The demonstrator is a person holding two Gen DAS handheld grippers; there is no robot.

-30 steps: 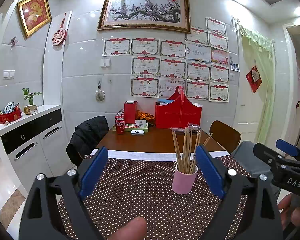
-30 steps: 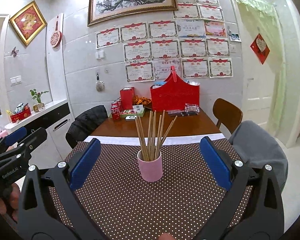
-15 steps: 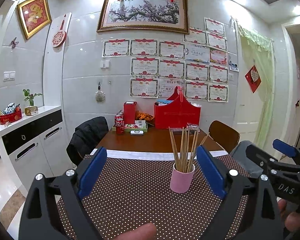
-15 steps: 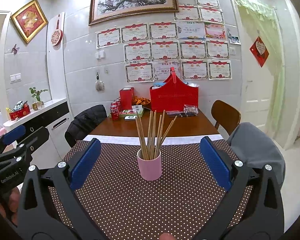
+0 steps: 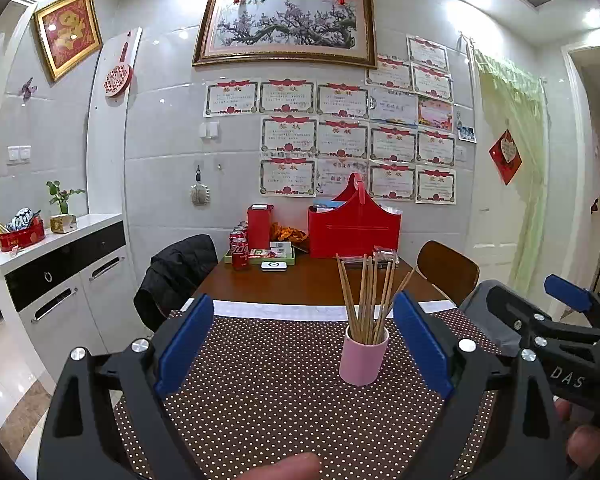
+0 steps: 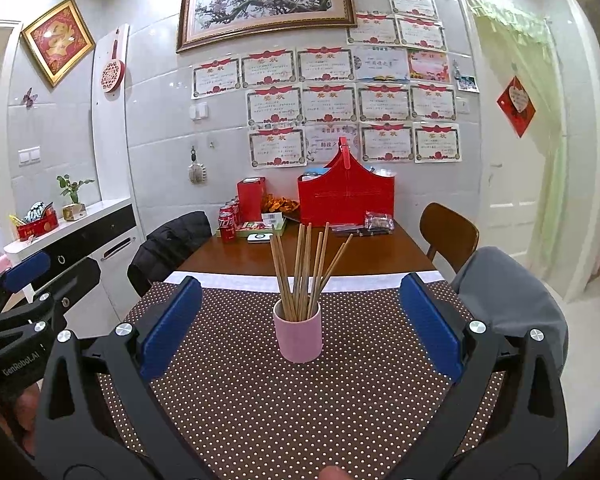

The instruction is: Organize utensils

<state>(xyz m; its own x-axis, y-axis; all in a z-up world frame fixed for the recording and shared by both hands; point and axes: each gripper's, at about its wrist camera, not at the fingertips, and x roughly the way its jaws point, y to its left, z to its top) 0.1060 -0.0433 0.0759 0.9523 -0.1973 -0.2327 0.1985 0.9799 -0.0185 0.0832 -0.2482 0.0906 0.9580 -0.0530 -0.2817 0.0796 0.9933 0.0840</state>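
Observation:
A pink cup stands upright on the brown polka-dot tablecloth. Several wooden chopsticks stand in it, fanning outward. My left gripper is open above the near cloth, with the cup ahead and just inside its right finger. My right gripper is open too, and the cup sits centred ahead between its blue pads. Neither gripper holds anything. The right gripper shows at the right edge of the left wrist view, and the left gripper at the left edge of the right wrist view.
At the table's far end stand a red basket, a red box, cola cans and a white device. Chairs flank the table: one with a black jacket, a wooden one, one under grey cloth. A white cabinet stands left.
Both grippers have drawn back a little from the cup, which now looks slightly farther away. Both stay open, and the cup and chopsticks have not moved.

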